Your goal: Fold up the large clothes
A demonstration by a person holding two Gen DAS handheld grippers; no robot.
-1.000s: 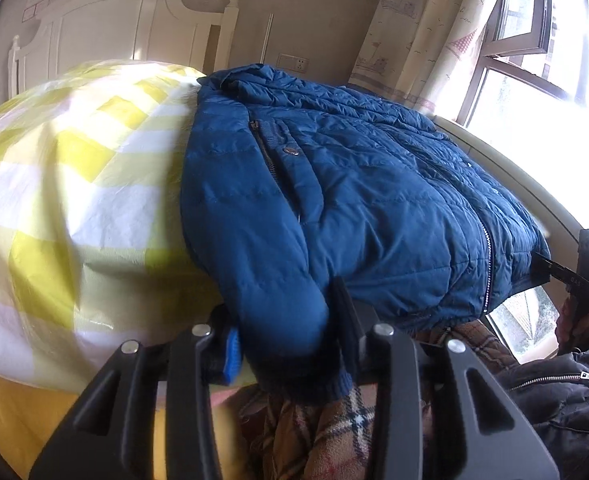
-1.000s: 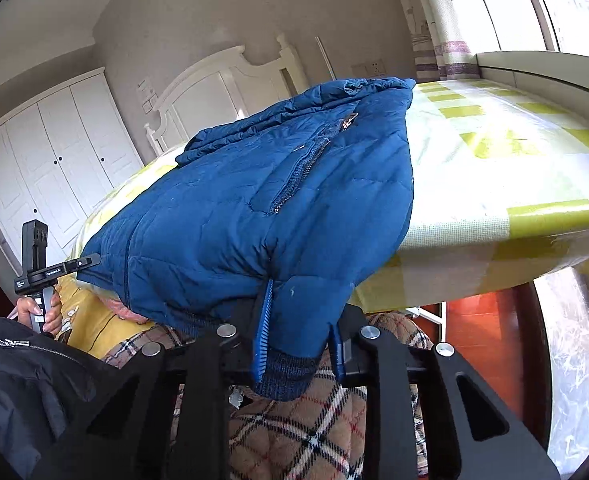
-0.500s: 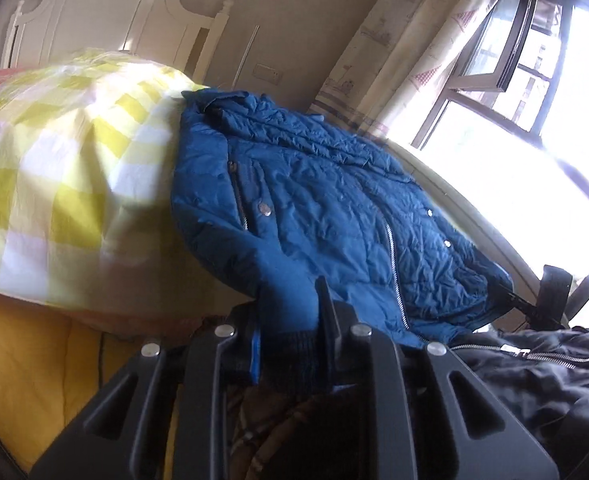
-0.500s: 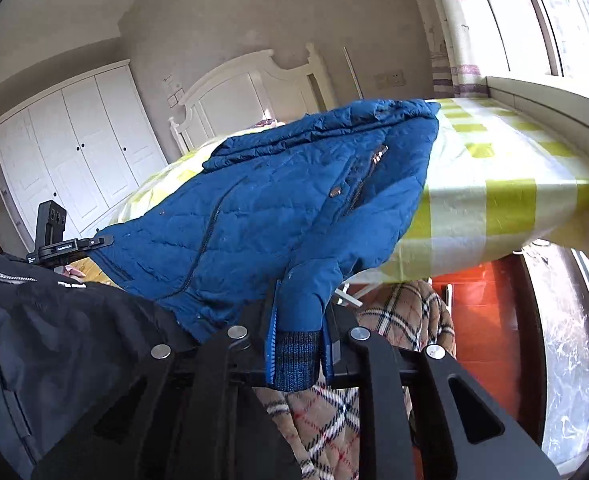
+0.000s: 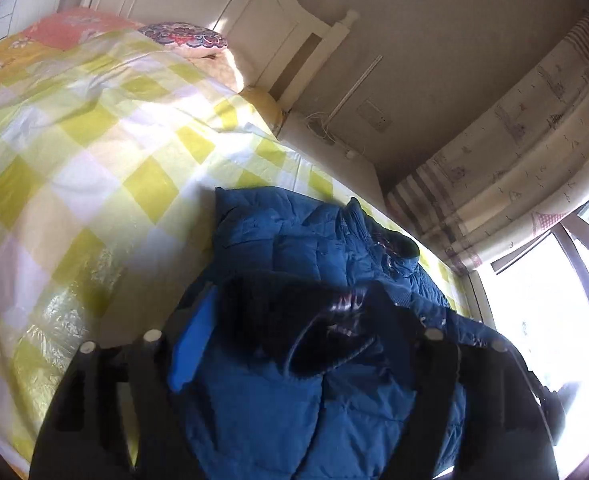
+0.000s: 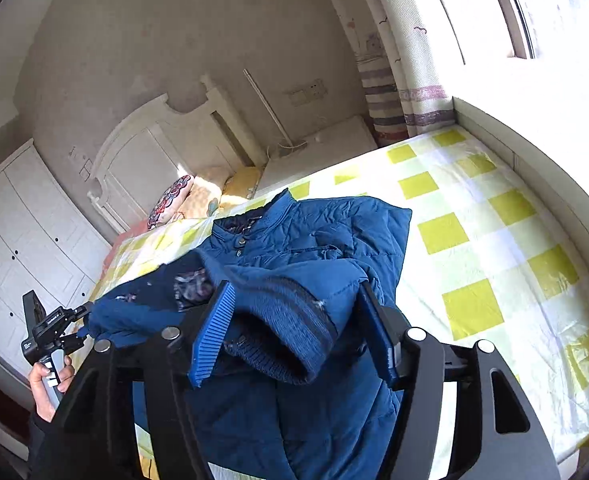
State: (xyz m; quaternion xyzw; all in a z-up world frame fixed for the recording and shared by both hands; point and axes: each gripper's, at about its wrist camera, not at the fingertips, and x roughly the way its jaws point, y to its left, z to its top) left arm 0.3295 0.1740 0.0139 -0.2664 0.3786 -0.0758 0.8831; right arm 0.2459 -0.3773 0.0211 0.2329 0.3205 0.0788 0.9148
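Observation:
A blue quilted jacket [image 6: 318, 248] lies on the yellow and white checked bed [image 6: 474, 240], both sleeves folded in over its body. My right gripper [image 6: 294, 336] has its jaws spread wide, and the right knit cuff [image 6: 282, 332] lies loose between them. My left gripper [image 5: 298, 340] also stands wide open, with the dark left cuff [image 5: 326, 344] resting between its fingers on the jacket [image 5: 294, 240]. The left gripper also shows in the right wrist view [image 6: 74, 328], next to the folded left sleeve [image 6: 134, 312].
Pillows [image 5: 182, 36] and a white headboard [image 5: 254, 8] are at the bed's far end. A white wardrobe [image 6: 18, 232] stands left of the bed. A curtain [image 6: 398, 48] and a window [image 5: 554, 300] line the bed's right side.
Both grippers carried the sleeve cuffs up and forward over the jacket's body, then opened. The sleeves now lie folded across the jacket.

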